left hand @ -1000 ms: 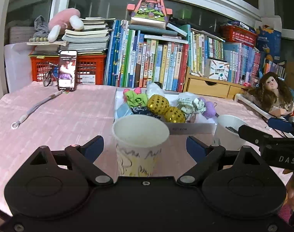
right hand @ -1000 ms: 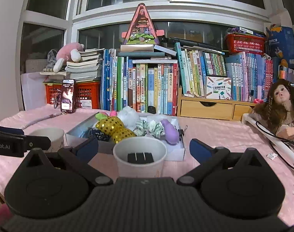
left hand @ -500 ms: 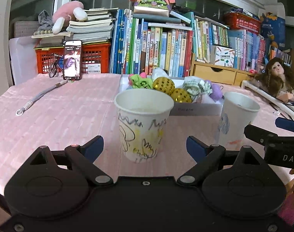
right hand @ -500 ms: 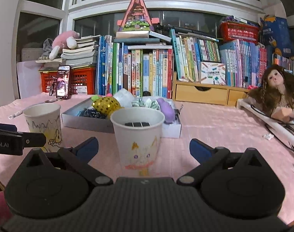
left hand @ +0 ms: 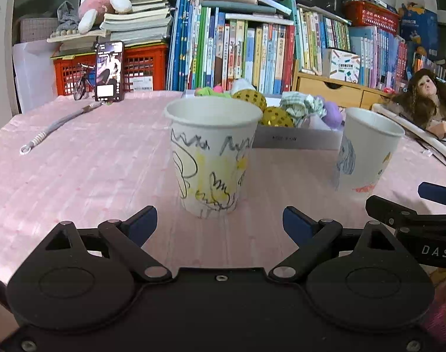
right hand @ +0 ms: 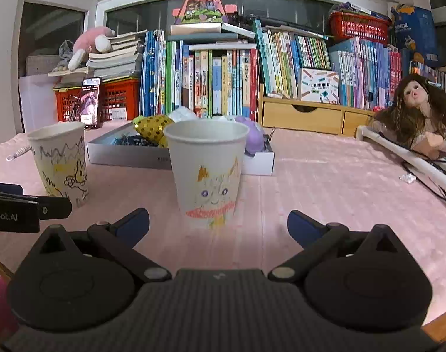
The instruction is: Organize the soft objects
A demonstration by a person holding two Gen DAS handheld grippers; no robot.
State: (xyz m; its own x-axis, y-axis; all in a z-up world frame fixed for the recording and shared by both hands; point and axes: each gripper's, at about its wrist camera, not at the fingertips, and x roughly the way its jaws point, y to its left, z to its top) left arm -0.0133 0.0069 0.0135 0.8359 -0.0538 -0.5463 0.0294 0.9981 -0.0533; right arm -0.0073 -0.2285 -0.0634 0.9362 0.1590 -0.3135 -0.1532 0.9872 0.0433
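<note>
Pink tablecloth [left hand: 90, 161], two upright paper cups [left hand: 212, 158], mouths up, each before spread, empty gripper fingers [left hand: 142, 223].

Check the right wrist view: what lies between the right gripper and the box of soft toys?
The cat-drawing paper cup stands upright between the open right gripper and the grey box; otherwise only pink tablecloth.

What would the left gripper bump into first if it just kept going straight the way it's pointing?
Most likely the paper cup with the black and yellow scribbles. It stands upright on the pink tablecloth, dead ahead of the open left gripper and roughly centred between its blue-tipped fingers. Depth is hard to judge.
</note>
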